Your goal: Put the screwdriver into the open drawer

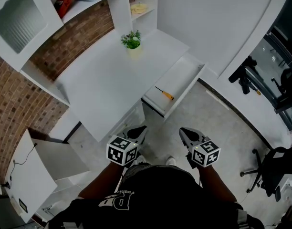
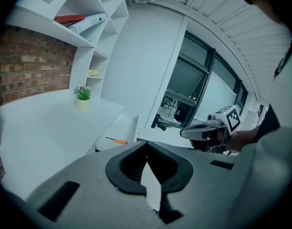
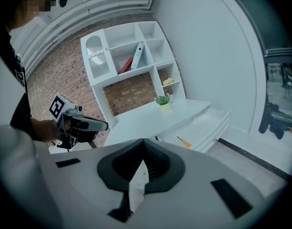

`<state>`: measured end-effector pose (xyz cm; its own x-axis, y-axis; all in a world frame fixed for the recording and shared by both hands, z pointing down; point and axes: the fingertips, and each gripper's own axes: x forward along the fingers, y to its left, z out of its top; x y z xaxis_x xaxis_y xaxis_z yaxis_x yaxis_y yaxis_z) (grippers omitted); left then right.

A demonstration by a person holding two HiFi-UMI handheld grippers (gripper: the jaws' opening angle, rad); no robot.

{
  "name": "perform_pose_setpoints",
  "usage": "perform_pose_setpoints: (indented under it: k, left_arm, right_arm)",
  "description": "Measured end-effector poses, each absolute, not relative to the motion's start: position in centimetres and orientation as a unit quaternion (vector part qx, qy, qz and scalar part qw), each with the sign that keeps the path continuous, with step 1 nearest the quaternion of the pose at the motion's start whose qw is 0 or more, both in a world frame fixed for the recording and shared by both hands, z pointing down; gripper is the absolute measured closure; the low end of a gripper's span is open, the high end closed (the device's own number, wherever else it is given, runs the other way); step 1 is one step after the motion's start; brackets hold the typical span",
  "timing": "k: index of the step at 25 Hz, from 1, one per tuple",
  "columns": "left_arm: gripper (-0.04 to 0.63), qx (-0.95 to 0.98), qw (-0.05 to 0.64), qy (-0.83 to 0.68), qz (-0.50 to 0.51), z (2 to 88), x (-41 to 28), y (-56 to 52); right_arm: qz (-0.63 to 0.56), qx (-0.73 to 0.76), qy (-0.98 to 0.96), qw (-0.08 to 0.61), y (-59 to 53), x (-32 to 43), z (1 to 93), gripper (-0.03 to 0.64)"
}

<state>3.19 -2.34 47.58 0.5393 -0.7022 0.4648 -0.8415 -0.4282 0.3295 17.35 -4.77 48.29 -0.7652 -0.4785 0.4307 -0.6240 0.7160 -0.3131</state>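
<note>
The screwdriver [image 1: 164, 93], thin with an orange handle, lies inside the open white drawer [image 1: 195, 78] at the desk's right end. It also shows in the left gripper view as the screwdriver [image 2: 117, 140] and in the right gripper view as the screwdriver [image 3: 184, 142]. My left gripper [image 1: 142, 128] and right gripper [image 1: 182, 130] hover side by side over the floor, well short of the drawer. Both are shut and hold nothing. Each shows in the other's view: the right gripper [image 2: 193, 133] and the left gripper [image 3: 100, 125].
A small potted plant [image 1: 132, 42] stands at the back of the white desk [image 1: 103, 85]. Shelves [image 1: 136, 8] and a brick wall [image 1: 12, 104] rise behind it. A low cabinet door [image 1: 29, 180] hangs open at lower left. An office chair [image 1: 270, 171] stands at right.
</note>
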Motion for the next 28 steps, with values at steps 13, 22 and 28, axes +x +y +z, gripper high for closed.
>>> perform_pose_setpoints:
  k: [13,22,28]
  left_arm:
    - [0.578,0.837,0.267,-0.459,0.131,47.7,2.9,-1.4]
    - [0.578,0.836,0.266,-0.463,0.130,47.8,2.8,-1.2]
    - [0.578,0.834,0.265,-0.465,0.131,47.8,2.9,-1.1]
  right_arm:
    - [0.223,0.301,-0.911,0.170,-3.9,17.1,48.5,0.612]
    - [0.224,0.301,-0.911,0.173,-3.5,17.1,48.7,0.612]
    - [0.223,0.300,-0.911,0.173,-3.6,17.3,48.7,0.612]
